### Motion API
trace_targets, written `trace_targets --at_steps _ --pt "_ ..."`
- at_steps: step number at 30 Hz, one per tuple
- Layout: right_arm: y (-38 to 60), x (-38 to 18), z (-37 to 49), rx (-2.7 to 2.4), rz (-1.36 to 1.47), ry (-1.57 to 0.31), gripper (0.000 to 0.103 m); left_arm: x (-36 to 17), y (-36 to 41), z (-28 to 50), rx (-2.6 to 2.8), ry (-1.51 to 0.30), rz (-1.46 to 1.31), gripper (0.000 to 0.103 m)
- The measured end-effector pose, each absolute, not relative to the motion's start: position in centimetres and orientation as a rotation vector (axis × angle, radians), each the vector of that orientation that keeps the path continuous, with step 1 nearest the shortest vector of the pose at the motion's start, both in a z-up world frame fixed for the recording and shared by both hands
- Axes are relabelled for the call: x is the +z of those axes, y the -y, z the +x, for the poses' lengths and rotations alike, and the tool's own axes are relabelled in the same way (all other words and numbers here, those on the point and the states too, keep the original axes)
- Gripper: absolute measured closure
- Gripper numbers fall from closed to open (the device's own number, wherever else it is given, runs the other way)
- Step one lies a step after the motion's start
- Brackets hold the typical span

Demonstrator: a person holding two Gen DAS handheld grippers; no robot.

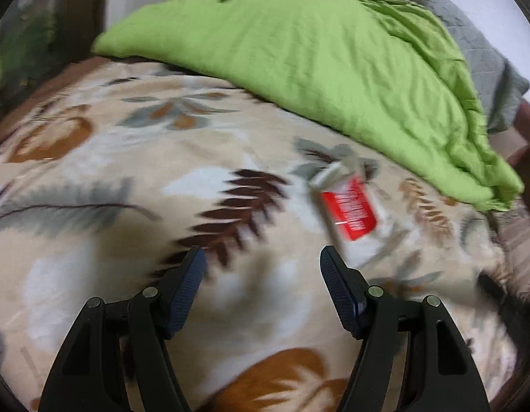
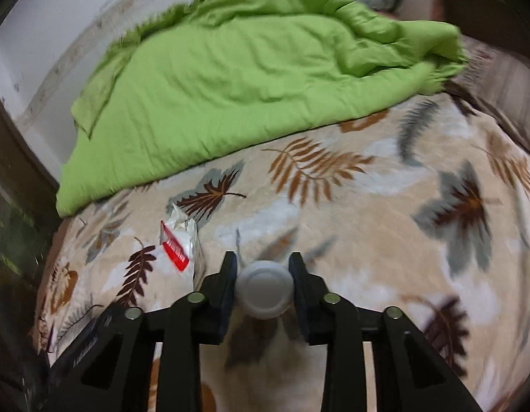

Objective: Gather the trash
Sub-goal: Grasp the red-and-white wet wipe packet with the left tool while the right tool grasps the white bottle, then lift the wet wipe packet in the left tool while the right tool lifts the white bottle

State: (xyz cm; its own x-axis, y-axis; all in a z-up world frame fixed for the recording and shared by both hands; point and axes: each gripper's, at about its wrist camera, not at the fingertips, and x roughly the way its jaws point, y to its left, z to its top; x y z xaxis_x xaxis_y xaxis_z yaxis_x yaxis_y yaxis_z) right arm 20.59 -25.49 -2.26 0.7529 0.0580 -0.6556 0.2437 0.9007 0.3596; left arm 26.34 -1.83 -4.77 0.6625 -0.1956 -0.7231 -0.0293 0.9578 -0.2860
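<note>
A crumpled red-and-white wrapper lies on the leaf-patterned blanket. My left gripper is open and empty, hovering above the blanket with the wrapper just ahead and to its right. In the right wrist view the same wrapper lies to the left of my right gripper. The right gripper is shut on a small white round container, held above the blanket.
A rumpled green quilt covers the far side of the bed and shows in the right wrist view too. A grey cloth lies behind it. Dark wooden bed frame and a white wall border the bed.
</note>
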Motion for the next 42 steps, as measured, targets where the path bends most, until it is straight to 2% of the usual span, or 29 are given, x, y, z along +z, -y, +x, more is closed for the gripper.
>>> trace_targets --at_steps 7,12,16,19,24,26,29,35,42 --pt "27.4 -5.4 20.6 -0.017 0.579 -0.801 0.071 -4.5 4.5 29.8 -0.196 -0.89 -0.366 0.035" --pt "27.4 -6.2 20.8 0.059 0.562 -0.876 0.07 -4.9 6.4 33.3 -0.237 -0.937 -0.382 0.035" --pt "27.7 -7.7 20.8 0.126 0.624 -0.982 0.069 -6.0 8.8 35.5 -0.212 -1.01 -0.304 0.035" --pt "28.3 -7.0 20.5 0.108 0.608 -0.948 0.069 -7.3 9.7 36.5 -0.187 -1.053 -0.277 0.035" --pt "29.1 -7.5 20.8 0.113 0.638 -0.96 0.067 -8.5 10.8 36.1 -0.158 -1.032 -0.16 0.044" --pt "28.8 -7.8 20.9 0.145 0.653 -0.973 0.067 -8.6 11.0 35.8 -0.14 -1.008 -0.117 0.057" --pt "27.5 -7.6 21.3 0.168 0.596 -0.987 0.067 -8.6 10.3 35.2 -0.152 -0.979 -0.105 0.066" --pt "26.2 -9.1 22.6 0.146 0.5 -1.056 0.067 -8.4 8.9 34.0 -0.174 -0.982 -0.095 0.067" --pt "25.4 -8.9 22.8 0.138 0.402 -1.03 0.07 -8.2 8.0 32.3 -0.182 -0.984 -0.092 0.067"
